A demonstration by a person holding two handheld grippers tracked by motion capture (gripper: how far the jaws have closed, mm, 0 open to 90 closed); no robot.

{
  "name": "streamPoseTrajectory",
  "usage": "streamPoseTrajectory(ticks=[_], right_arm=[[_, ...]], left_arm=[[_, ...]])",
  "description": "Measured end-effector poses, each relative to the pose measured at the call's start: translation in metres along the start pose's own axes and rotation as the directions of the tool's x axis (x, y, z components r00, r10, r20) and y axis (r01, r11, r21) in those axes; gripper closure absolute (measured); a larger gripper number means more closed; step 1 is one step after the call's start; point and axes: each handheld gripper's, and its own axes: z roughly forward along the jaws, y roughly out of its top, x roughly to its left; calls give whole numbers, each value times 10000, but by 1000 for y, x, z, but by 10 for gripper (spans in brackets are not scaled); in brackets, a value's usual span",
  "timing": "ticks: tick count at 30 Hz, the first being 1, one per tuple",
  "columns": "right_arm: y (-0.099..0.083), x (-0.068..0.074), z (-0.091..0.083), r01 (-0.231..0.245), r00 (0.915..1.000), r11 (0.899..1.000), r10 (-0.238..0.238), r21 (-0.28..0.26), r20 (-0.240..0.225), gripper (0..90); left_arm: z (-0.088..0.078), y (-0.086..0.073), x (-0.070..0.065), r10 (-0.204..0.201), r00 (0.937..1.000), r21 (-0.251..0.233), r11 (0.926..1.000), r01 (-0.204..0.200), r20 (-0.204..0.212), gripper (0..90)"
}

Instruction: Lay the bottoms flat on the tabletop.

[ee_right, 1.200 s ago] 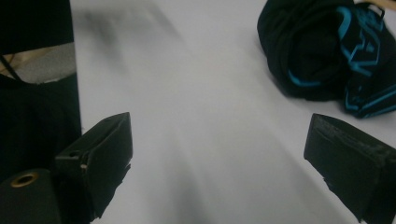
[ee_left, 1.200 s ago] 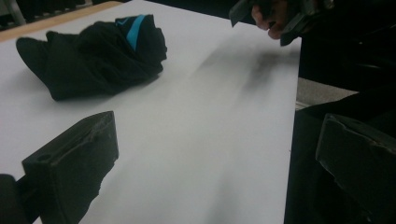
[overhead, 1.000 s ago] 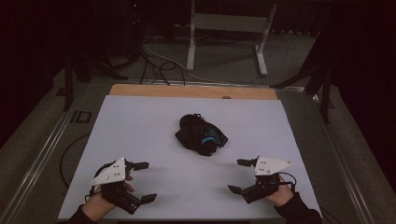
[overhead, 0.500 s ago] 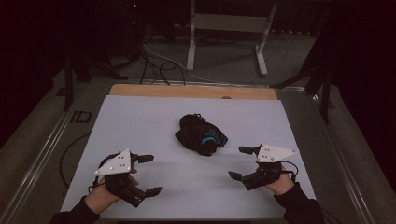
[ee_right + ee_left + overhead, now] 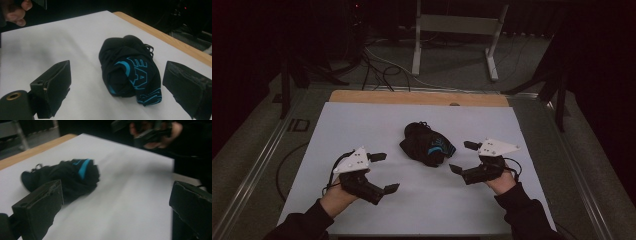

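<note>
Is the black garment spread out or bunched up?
Bunched up: the black garment sits in a crumpled heap, its blue print creased over the folds.

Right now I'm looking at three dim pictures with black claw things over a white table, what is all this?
A person sits at a table with a white top and holds a two-jaw tool in each hand. The high view looks down from above: left gripper, right gripper. The other two pictures come from cameras that ride on each tool, looking out between its black jaws. Between the tools lies a crumpled black garment with blue lettering. Both grippers are open and hold nothing; neither touches the cloth.
</note>
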Motion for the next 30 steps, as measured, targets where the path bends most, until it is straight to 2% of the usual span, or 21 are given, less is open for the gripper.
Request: streamPoseTrajectory(ticks=[4, 6, 8, 11, 12, 13, 15, 16, 18, 19, 23, 25, 27, 30], right_arm=[[0, -3, 9, -141, 9998, 9998, 139, 106, 160, 86], [-1, -4, 14, -204, 9994, 9997, 200, 149, 274, 128], [-2, -4, 18, -320, 9991, 9993, 315, 167, 273, 128], [-7, -2, 29, -433, 9986, 9981, 420, 444, 306, 136], [-7, -2, 29, -433, 9986, 9981, 420, 444, 306, 136], [-11, 0, 35, -290, 9980, 9974, 252, 663, 575, 150], [-12, 2, 36, -302, 9977, 9974, 261, 658, 627, 165], [-14, 3, 38, -326, 9977, 9970, 283, 709, 609, 183], [-19, 5, 43, -388, 9964, 9964, 329, 755, 784, 231], [-21, 5, 45, -423, 9962, 9962, 363, 757, 787, 243], [-27, 6, 53, -576, 9939, 9944, 487, 882, 991, 322], [-29, 7, 57, -562, 9950, 9937, 477, 967, 879, 407], [-31, 9, 61, -476, 9959, 9931, 388, 1076, 819, 414], [-33, 11, 66, -488, 9958, 9916, 390, 1197, 830, 428]], left_arm=[[13, 2, 1, 33, 9991, 144, 9999, -27, -412, 1], [21, 3, 2, 62, 9976, 248, 9997, -45, -693, 1], [28, 3, 3, 103, 9963, 380, 9993, -70, -852, 1], [39, 3, 3, 497, 9889, 728, 9966, -398, -1400, 1], [42, 2, 3, 487, 9879, 732, 9966, -383, -1472, 1], [46, 1, 4, 540, 9877, 759, 9962, -432, -1466, 1], [51, -1, 5, 640, 9877, 814, 9953, -527, -1423, 2], [56, -2, 5, 555, 9867, 958, 9946, -412, -1526, 2], [62, -3, 6, 80, 9901, 1100, 9939, 76, -1403, 7], [66, -4, 7, -45, 9901, 1219, 9923, 217, -1404, 10], [82, -10, 11, -97, 9898, 1857, 9819, 362, -1419, 51], [90, -15, 13, -101, 9879, 2114, 9764, 431, -1546, 63], [96, -19, 16, -137, 9891, 2118, 9763, 449, -1467, 82], [104, -24, 21, -43, 9895, 2391, 9702, 391, -1445, 157]])
